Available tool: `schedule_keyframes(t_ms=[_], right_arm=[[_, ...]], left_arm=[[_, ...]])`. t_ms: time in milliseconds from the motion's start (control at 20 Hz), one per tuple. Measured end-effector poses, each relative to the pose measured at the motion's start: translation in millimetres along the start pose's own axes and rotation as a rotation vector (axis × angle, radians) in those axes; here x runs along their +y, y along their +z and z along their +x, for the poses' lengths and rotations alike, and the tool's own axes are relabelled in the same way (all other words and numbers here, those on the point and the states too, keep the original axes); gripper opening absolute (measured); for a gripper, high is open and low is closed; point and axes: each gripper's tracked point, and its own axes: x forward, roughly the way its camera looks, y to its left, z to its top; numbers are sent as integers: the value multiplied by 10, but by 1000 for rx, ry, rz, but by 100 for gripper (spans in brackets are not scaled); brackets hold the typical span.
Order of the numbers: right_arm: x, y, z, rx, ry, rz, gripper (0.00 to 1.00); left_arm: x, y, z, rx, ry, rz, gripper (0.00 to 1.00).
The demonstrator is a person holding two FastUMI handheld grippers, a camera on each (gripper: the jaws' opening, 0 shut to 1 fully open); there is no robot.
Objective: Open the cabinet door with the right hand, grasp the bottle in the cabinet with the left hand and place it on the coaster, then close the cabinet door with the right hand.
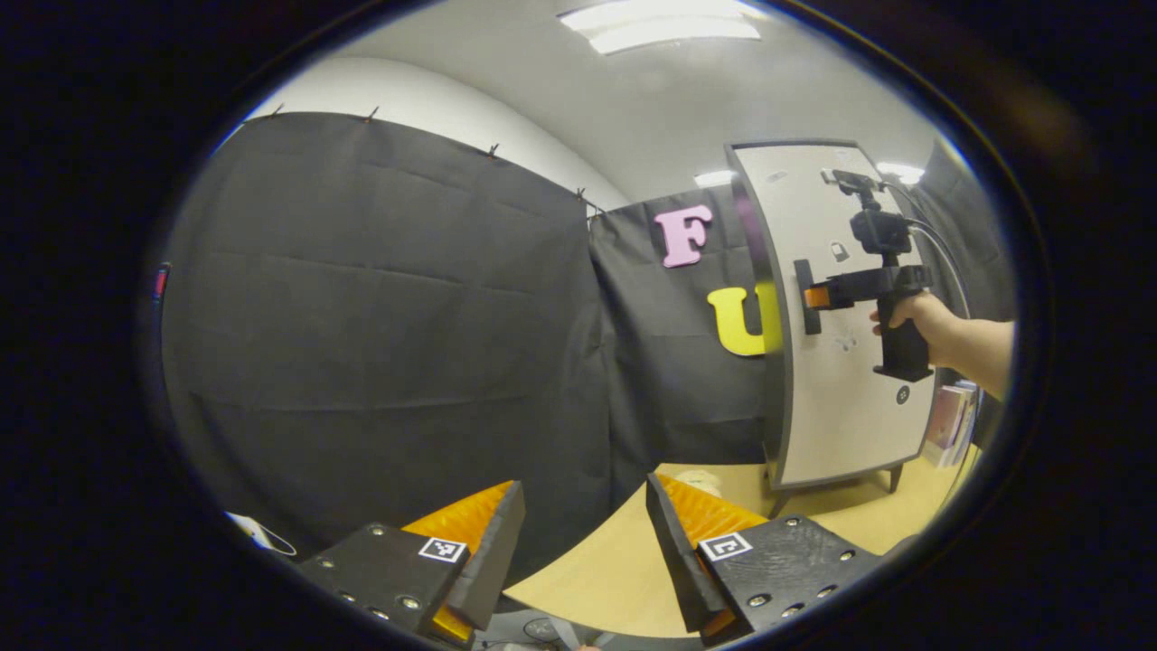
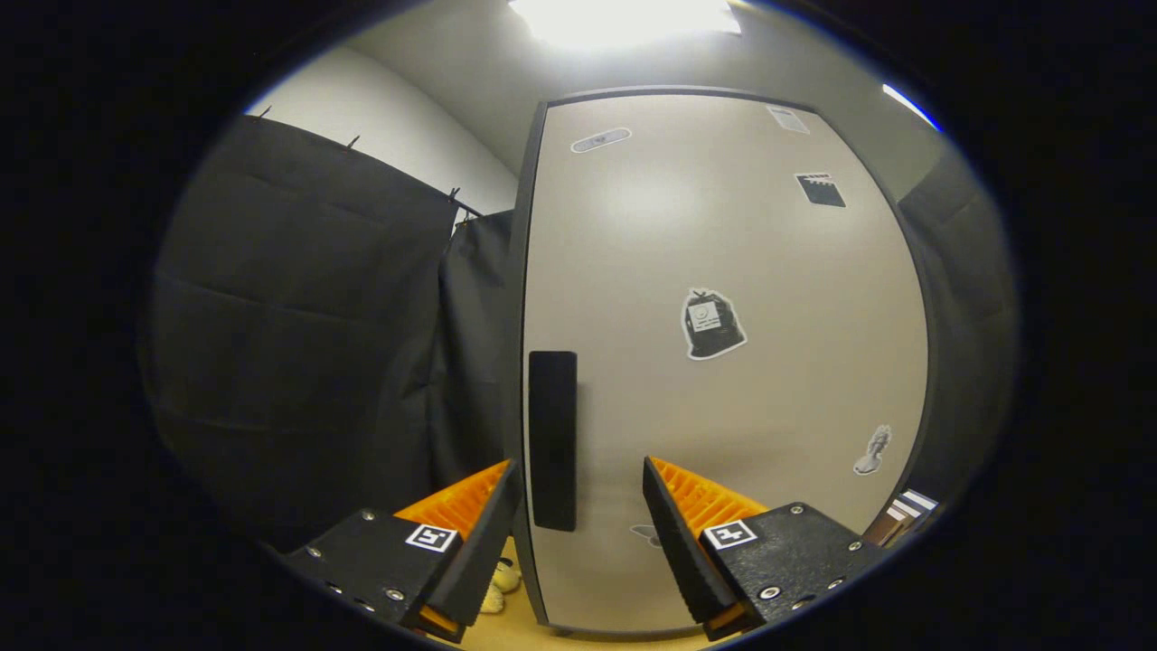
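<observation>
A pale cabinet door (image 2: 723, 362) stands closed on the wooden table (image 1: 615, 570), its dark upright handle (image 2: 552, 438) set near the door's left edge. The right gripper (image 2: 578, 506) faces it head-on with its fingers spread wide and nothing between them; the handle sits in the gap as that camera sees it, though how near the fingertips are to touching it cannot be told. In the left gripper view the same tool is seen from the side, held level by a hand (image 1: 913, 318) with its tip at the handle.

The bottle is presumably behind the closed door, and the coaster cannot be made out. The left gripper (image 1: 586, 533) waits well apart from the cabinet, low over the table, fingers wide open and empty, aimed mostly at the black cloth wall (image 1: 380, 316).

The opening step appears not yet begun. The likeliest slip from here would be a shallow or off-centre closure: the handle lies close to the door's edge, so a finger could land on the door face or slide past the edge and pinch nothing. The cabinet rests on thin legs (image 1: 895, 476); a pull angled off the door's swing might drag or rock the whole unit and unsettle whatever stands inside.
</observation>
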Motion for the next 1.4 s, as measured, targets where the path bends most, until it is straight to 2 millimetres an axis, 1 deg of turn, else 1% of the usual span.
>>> schedule_keyframes(t_ms=[50, 100, 150, 200, 250, 300, 350, 400, 450, 500, 550, 600, 650, 700, 750, 800, 1000, 1050, 1100, 1150, 1250, 1350, 1400], right_arm=[[20, 30, 52, -4, -7, 1, 81], [34, 64, 108, -9, -15, -3, 75], [37, 78, 165, -6, -28, -11, 72], [67, 72, 213, 8, -26, -9, 64], [87, 53, 247, 24, -33, -11, 59], [84, 34, 269, 41, -44, -17, 52], [100, -15, 285, 63, -51, -17, 49], [118, -65, 308, 83, -53, -11, 46], [114, -133, 312, 109, -66, -13, 46], [122, -106, 307, 97, -66, 2, 41], [114, -138, 301, 112, -65, 17, 35], [112, -117, 300, 111, -59, 27, 28], [120, -132, 290, 125, -51, 33, 25], [123, -118, 275, 130, -43, 27, 18], [120, -118, 267, 133, -35, 19, 17], [119, -115, 252, 136, -23, 17, 16], [113, -103, 156, 142, 31, 44, 16], [95, -115, 131, 139, 35, 58, 16], [90, -106, 125, 129, 39, 61, 16], [78, -107, 113, 123, 49, 54, 16], [62, -113, 72, 124, 77, 36, 13], [52, -124, 40, 139, 101, 65, 12], [43, -123, 42, 144, 113, 63, 12]], left_arm=[[50, -21, -4, 5, 8, -5, 74], [81, -48, 11, 9, 14, -8, 74], [121, -65, 19, 13, 20, -9, 74], [144, -84, 25, 17, 22, -12, 75], [156, -95, 42, 20, 23, -15, 74], [128, -96, 53, 21, 23, -19, 81], [126, -94, 59, 20, 22, -24, 77], [129, -100, 65, 19, 19, -27, 77], [132, -97, 69, 18, 18, -26, 77], [132, -101, 75, 16, 16, -22, 81], [128, -95, 76, 12, 12, -18, 81], [120, -95, 84, 10, 5, -15, 81], [113, -90, 85, 8, -2, -17, 81], [108, -94, 92, 6, -8, -21, 78], [100, -90, 97, 6, -15, -30, 78], [92, -101, 106, 6, -22, -37, 82], [55, -81, 132, -5, -73, -39, 82], [41, -67, 138, -10, -89, -40, 81], [27, -63, 145, -16, -108, -43, 78], [5, -53, 150, -21, -129, -46, 78], [-36, 1, 115, -28, -173, -54, 74], [-74, 74, 74, -39, -211, -57, 74], [-82, 92, 70, -44, -222, -55, 76]])
